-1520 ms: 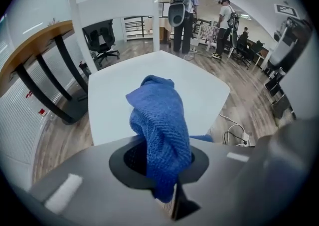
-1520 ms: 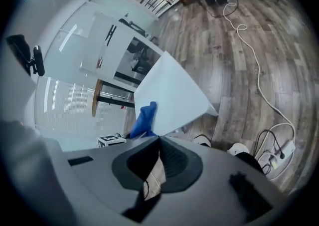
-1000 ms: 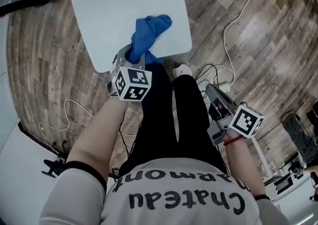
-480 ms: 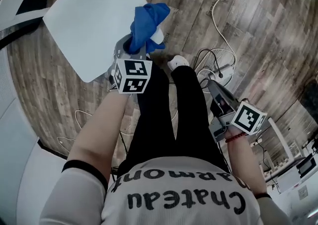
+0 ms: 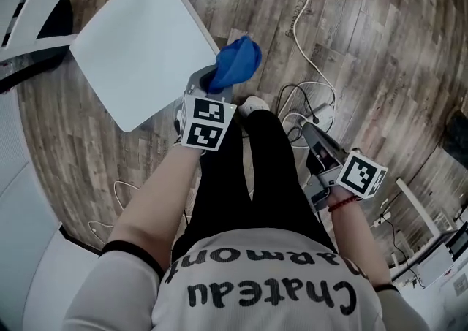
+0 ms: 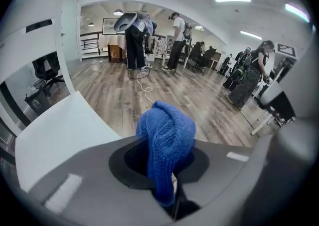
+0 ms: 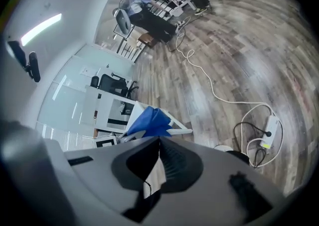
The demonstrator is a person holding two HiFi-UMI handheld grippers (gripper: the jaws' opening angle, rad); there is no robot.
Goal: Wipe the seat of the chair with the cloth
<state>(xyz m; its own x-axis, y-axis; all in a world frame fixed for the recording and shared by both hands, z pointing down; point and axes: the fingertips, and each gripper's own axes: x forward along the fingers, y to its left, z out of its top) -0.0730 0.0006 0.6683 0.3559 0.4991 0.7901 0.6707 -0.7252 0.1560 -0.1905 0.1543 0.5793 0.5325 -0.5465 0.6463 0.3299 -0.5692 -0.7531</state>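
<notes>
Your left gripper (image 5: 210,81) is clamped on the bunched blue cloth (image 5: 238,61). The cloth is held clear of the white chair seat (image 5: 135,48), over the floor just beside the seat's edge. Your right gripper (image 5: 310,132) is closed on nothing, well apart from the seat. No wiping contact exists now. The seat shows no visible soil, so wiping is probably complete or between passes.

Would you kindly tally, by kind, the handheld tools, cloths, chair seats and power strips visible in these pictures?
tools: 2 (left tool, right tool)
blue cloth: 1
white chair seat: 1
power strip: 1
Total: 5
</notes>
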